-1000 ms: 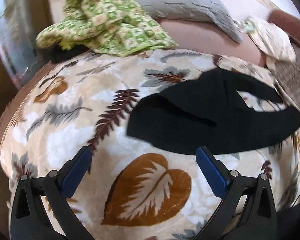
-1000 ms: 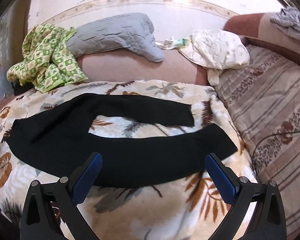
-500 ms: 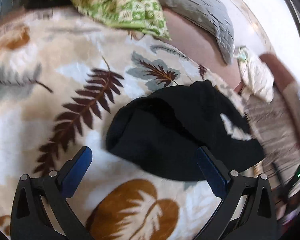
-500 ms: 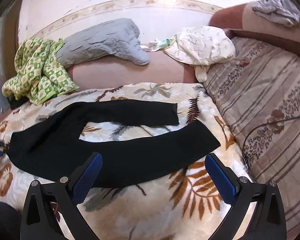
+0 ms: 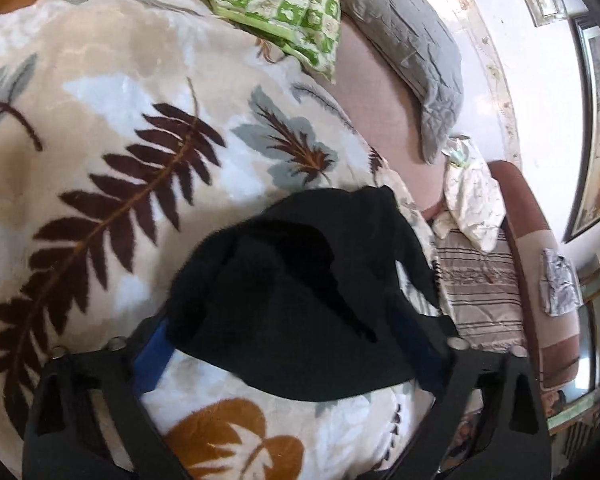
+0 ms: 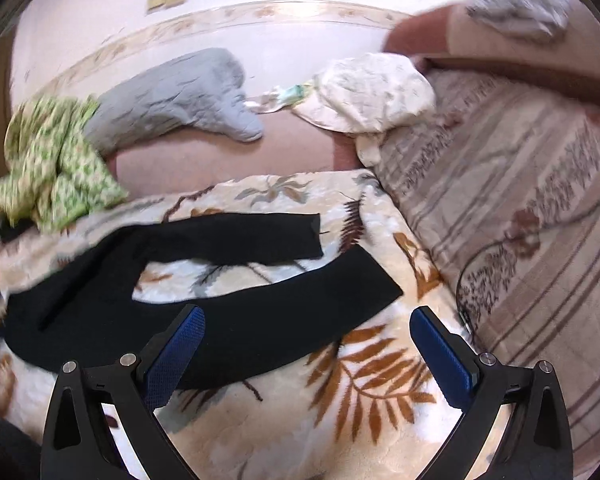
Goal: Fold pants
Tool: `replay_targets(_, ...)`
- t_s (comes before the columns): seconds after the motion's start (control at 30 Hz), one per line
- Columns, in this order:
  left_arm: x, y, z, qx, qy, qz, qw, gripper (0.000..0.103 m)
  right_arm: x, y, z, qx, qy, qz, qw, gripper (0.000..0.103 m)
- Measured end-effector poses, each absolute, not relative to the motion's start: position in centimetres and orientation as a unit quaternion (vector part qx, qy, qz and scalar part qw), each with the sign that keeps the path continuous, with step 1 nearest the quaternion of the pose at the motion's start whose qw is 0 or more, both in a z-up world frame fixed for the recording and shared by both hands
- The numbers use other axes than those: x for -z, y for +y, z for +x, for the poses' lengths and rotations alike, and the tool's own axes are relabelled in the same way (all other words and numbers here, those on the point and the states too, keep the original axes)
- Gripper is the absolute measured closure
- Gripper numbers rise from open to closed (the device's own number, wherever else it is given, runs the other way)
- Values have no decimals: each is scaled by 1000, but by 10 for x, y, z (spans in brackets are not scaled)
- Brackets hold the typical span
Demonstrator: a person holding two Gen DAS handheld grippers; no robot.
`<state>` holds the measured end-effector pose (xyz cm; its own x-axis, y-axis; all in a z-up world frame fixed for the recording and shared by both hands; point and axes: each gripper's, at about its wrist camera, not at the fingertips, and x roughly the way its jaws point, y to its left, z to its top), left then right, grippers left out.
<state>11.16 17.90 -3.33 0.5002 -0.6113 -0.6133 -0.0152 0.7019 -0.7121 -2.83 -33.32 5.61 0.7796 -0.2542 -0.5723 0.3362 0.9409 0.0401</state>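
Our left claw (image 5: 292,344) is spread wide, and the waist end of the black pants (image 5: 300,300) bunches up between its fingers, covering the tips of both blue pads (image 5: 152,360); we cannot tell whether either pad actually touches the cloth. The fabric here rises in a loose hump just ahead of the claw, with a deep fold running across it. Below and to the left of the claw lies the leaf-print blanket (image 5: 100,160), with a brown fern just to the left and an orange leaf directly beneath.

Our right claw (image 6: 306,356) is also spread wide and holds nothing. The pants (image 6: 220,320) lie flat on the blanket (image 6: 340,420) just ahead of it, with the near leg passing behind the left pad (image 6: 176,356) and ending ahead of the gap between the fingers. The far leg lies farther ahead, apart from the near one, with blanket showing in the gap between them. The waist is off to the far left of this claw.

Farther ahead of the right claw, a grey pillow (image 6: 172,100) rests against the wall, a green checked cloth (image 6: 56,160) lies bunched to the left, and a cream cloth (image 6: 372,92) sits to the right. A striped cover (image 6: 520,200) spreads to the right of the claw.
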Motion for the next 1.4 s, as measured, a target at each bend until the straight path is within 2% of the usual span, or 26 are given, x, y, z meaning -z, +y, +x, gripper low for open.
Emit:
replay_targets(0.03, 33, 178, 111, 179, 464, -324, 805, 31, -56, -340, -30, 159, 291, 87, 939, 1)
replay_targets(0.07, 34, 177, 112, 172, 466, -306, 812, 38, -56, -349, -32, 161, 288, 110, 937, 1)
replay_targets(0.13, 36, 175, 109, 157, 467, -272, 827, 61, -53, -372, -37, 164, 281, 174, 930, 1)
replay_targets(0.17, 37, 176, 107, 152, 465, -264, 831, 64, -50, -385, -41, 165, 275, 214, 923, 1)
replay_targets(0.23, 39, 180, 103, 139, 460, -256, 839, 81, -39, -415, -51, 148, 249, 317, 903, 3)
replay_targets(0.33, 43, 184, 99, 135, 452, -263, 842, 84, -19, -450, -64, 118, 204, 445, 864, 25)
replay_targets(0.4, 42, 182, 98, 131, 448, -256, 846, 84, -6, -465, -58, 97, 202, 486, 845, 37)
replay_targets(0.43, 41, 179, 99, 132, 448, -253, 848, 83, -3, -467, -52, 92, 209, 487, 843, 47)
replay_targets(0.53, 39, 172, 99, 132, 447, -248, 849, 72, -1, -469, -32, 86, 218, 471, 850, 56)
replay_targets(0.6, 38, 168, 100, 133, 447, -248, 849, 72, 6, -470, -18, 92, 234, 461, 851, 61)
replay_targets(0.7, 37, 160, 99, 138, 451, -249, 846, 96, 19, -469, -1, 104, 263, 449, 848, 68)
replay_targets(0.77, 33, 160, 95, 122, 447, -249, 850, 99, 26, -468, 7, 103, 279, 439, 848, 73)
replay_targets(0.83, 29, 166, 89, 117, 441, -267, 849, 100, 27, -466, 9, 101, 289, 430, 849, 95)
replay_targets(0.93, 17, 176, 74, 115, 434, -270, 852, 100, 21, -463, -1, 88, 279, 440, 849, 100)
replay_targets(1.17, -2, 246, 30, 105, 436, -300, 842, 100, 4, -428, -45, 11, 317, 442, 839, 100)
replay_targets(1.3, -3, 277, 7, 79, 434, -289, 850, 100, 30, -409, -56, -12, 407, 448, 795, 98)
replay_targets(1.33, 1, 278, 5, 75, 441, -277, 850, 98, 33, -409, -57, 6, 423, 440, 792, 92)
replay_targets(1.4, 7, 282, 5, 29, 455, -245, 856, 92, 31, -417, -60, 79, 432, 404, 803, 94)
